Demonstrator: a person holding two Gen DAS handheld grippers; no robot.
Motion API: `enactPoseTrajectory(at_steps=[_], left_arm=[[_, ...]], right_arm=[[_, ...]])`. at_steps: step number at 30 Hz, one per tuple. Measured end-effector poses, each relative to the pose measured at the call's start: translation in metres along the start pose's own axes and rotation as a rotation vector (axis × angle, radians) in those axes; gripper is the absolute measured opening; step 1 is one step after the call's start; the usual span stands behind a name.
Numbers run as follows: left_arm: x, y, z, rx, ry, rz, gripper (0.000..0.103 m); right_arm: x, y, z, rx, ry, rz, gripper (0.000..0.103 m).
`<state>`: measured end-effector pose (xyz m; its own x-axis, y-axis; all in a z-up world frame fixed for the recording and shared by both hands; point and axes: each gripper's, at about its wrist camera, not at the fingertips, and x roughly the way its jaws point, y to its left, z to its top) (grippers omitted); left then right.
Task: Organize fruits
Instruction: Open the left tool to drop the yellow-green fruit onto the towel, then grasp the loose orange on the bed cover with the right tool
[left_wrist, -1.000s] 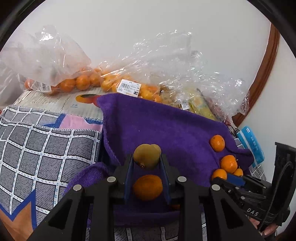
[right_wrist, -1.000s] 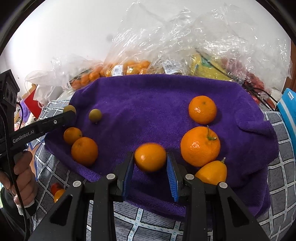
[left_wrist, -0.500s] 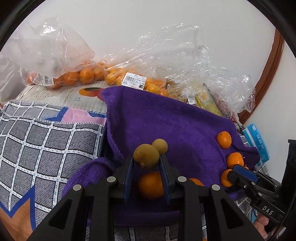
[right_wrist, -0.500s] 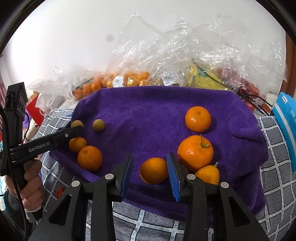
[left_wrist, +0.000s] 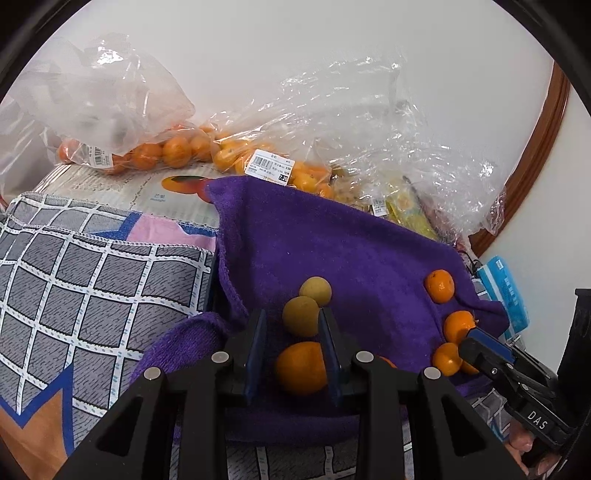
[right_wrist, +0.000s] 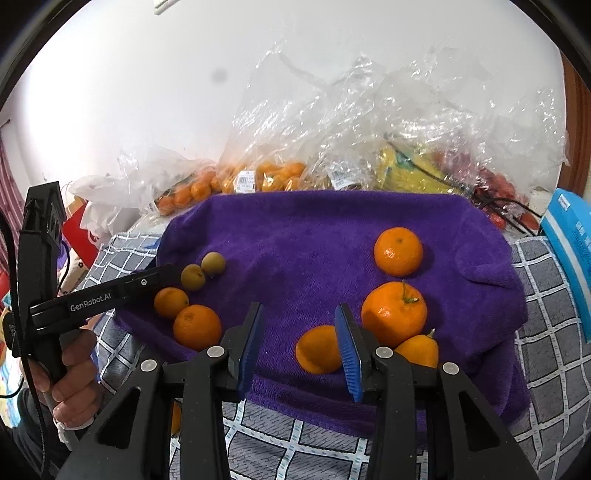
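left gripper (left_wrist: 291, 314): jaws nearly shut. A yellow-green fruit (left_wrist: 301, 321) seems to be pinched at the very tips, though a sliver of gap is seen on one side, so the hold looks marginal.
where it is: at the left edge of the purple towel (right_wrist: 295, 240), touching a second yellow-green fruit (left_wrist: 315, 291). Two oranges (right_wrist: 171, 302) are parked just in front.
handling, left fruit: probably light, smooth and firm-ish. It's best taken across its widest part, not the tips. Barely oval, long axis roughly upright.
right gripper (right_wrist: 299, 310): jaws have just been opening and nothing is held. A small orange (right_wrist: 317, 349) is left on the towel just inside the right pad, with a clear gap on the other side.
handling, small orange: light, soft peel, easily rolled. Gentle squeeze across the middle. Round, so no real long axis.
right cluster: a stemmed mandarin (right_wrist: 393, 314), stem up, is touched by a pointed orange fruit (right_wrist: 417, 349), tip aimed up and right. Another mandarin (right_wrist: 398, 251) is set further back.
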<state>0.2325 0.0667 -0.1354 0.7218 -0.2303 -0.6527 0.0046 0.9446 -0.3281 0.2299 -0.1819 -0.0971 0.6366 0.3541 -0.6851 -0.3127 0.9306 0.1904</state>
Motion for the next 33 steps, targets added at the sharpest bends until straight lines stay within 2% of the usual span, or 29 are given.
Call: enactPoseTrajectory(at_steps=[5, 8, 10, 13, 15, 18, 21, 27, 33], left_arm=[[-0.014, -0.005, 0.002, 0.020, -0.034, -0.012, 0.028], [-0.028, -0.009, 0.006, 0.027, -0.047, -0.054, 0.028], [-0.040, -0.013, 0.008, 0.046, -0.070, -0.061, 0.028], [-0.055, -0.016, 0.010, 0.052, -0.072, 0.003, 0.029], [-0.067, -0.017, 0.007, 0.061, -0.066, 0.002, 0.030], [-0.084, -0.019, -0.005, 0.134, -0.062, 0.096, 0.031], [-0.094, -0.011, -0.018, 0.158, -0.048, 0.134, 0.034], [-0.102, 0.031, -0.044, 0.064, 0.036, 0.116, 0.034], [-0.112, 0.056, -0.066, 0.003, 0.070, 0.079, 0.034]], right_arm=[[-0.013, 0.003, 0.003, -0.001, -0.046, -0.019, 0.039], [-0.024, 0.007, 0.007, 0.010, -0.066, -0.006, 0.039], [-0.035, 0.014, 0.011, 0.005, -0.098, -0.058, 0.039], [-0.046, 0.025, 0.014, 0.007, -0.066, -0.060, 0.039], [-0.051, 0.033, 0.013, -0.002, -0.051, -0.064, 0.039], [-0.056, 0.050, 0.003, -0.024, -0.023, -0.065, 0.039], [-0.056, 0.068, -0.014, -0.028, 0.013, -0.034, 0.039], [-0.044, 0.098, -0.050, -0.041, 0.074, 0.001, 0.039], [-0.031, 0.115, -0.057, -0.054, 0.101, 0.005, 0.034]])
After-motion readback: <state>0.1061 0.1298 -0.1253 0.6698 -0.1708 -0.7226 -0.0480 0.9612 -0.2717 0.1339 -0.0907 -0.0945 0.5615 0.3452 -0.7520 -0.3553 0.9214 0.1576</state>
